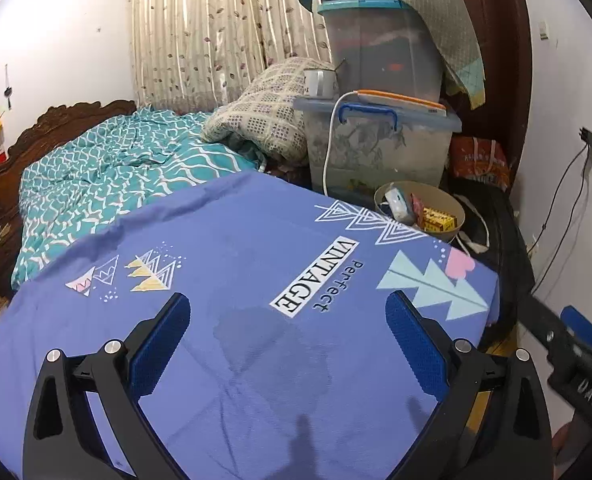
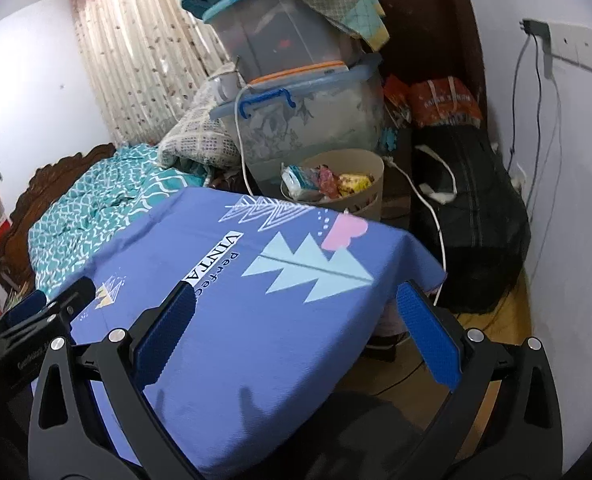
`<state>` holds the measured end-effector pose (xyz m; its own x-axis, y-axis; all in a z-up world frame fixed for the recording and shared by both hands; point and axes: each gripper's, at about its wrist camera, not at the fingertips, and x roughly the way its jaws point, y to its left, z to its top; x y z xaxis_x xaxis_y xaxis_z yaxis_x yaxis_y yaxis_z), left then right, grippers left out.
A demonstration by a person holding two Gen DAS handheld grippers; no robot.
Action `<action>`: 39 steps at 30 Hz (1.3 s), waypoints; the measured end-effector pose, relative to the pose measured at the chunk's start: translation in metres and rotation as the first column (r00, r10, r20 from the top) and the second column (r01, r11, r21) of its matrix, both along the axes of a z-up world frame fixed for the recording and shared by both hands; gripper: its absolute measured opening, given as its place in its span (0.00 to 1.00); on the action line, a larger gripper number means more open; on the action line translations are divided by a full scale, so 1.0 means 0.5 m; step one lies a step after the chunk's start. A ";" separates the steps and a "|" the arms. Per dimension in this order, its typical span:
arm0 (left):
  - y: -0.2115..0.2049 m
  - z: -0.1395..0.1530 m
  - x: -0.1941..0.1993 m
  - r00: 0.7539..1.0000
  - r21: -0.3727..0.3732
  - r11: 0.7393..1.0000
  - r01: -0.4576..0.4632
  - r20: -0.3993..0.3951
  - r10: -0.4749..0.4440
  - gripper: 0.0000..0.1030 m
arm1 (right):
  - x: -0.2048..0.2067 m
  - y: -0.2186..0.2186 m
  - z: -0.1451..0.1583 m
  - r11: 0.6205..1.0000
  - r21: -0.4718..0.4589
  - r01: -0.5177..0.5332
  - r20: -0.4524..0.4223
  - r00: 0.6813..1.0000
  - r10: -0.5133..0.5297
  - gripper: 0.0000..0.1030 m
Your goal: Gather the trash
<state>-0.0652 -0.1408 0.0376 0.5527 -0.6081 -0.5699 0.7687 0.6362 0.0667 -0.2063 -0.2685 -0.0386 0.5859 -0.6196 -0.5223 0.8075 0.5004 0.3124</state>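
Beige trash bin (image 2: 365, 168) sits past the far edge of the blue-clothed table (image 2: 224, 340), full of wrappers (image 2: 337, 182), below stacked plastic storage boxes (image 2: 307, 120). Left gripper (image 1: 288, 340) and right gripper (image 2: 296, 332) hover over the cloth, fingers apart, both empty.

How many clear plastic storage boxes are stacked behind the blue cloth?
2. The lower box, with blue handle, stands behind the bin; the upper box, with teal lid, sits on it. Others may be hidden.
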 end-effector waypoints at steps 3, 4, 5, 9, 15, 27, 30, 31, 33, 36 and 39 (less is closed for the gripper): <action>-0.002 0.002 -0.023 1.000 -0.007 1.000 -0.020 0.000 0.020 0.92 | -0.021 -0.003 0.019 0.999 -0.042 -0.033 0.016 0.999 0.034 0.97; -0.003 0.004 -0.035 0.999 -0.008 0.999 -0.039 0.010 0.039 0.92 | -0.028 -0.004 0.024 0.998 -0.046 -0.047 0.025 0.998 0.049 0.97; -0.003 0.007 -0.045 0.998 -0.010 0.998 -0.055 0.019 0.055 0.92 | -0.034 -0.005 0.029 0.997 -0.050 -0.063 0.033 0.997 0.064 0.97; -0.002 0.024 -0.091 0.996 -0.013 0.997 -0.080 0.030 0.080 0.92 | -0.069 0.003 0.031 0.993 -0.050 -0.105 0.074 0.991 0.109 0.97; -0.001 0.036 -0.140 0.996 0.016 0.997 -0.071 0.054 0.070 0.92 | -0.110 0.020 -0.005 0.991 -0.009 -0.133 0.127 0.983 0.133 0.97; -0.021 0.043 -0.164 0.993 0.050 0.996 -0.075 0.095 0.070 0.92 | -0.124 0.000 0.007 0.991 -0.011 -0.137 0.153 0.979 0.137 0.97; -0.023 0.039 -0.156 0.991 0.056 0.995 -0.087 0.103 0.081 0.92 | -0.116 -0.006 0.001 0.991 -0.006 -0.136 0.149 0.980 0.136 0.97; -0.025 0.037 -0.152 0.991 0.060 0.994 -0.091 0.105 0.084 0.92 | -0.111 -0.005 0.000 0.990 -0.005 -0.139 0.146 0.980 0.138 0.97; -0.027 0.035 -0.144 0.990 0.064 0.993 -0.098 0.110 0.090 0.92 | -0.101 -0.006 -0.003 0.989 -0.004 -0.150 0.138 0.979 0.149 0.97; -0.028 0.032 -0.135 0.989 0.060 0.993 -0.103 0.110 0.096 0.92 | -0.092 -0.009 -0.003 0.988 -0.005 -0.156 0.129 0.979 0.156 0.97; -0.026 0.030 -0.129 0.989 0.041 0.994 -0.103 0.112 0.097 0.92 | -0.091 -0.010 0.003 0.987 -0.030 -0.157 0.124 0.979 0.160 0.97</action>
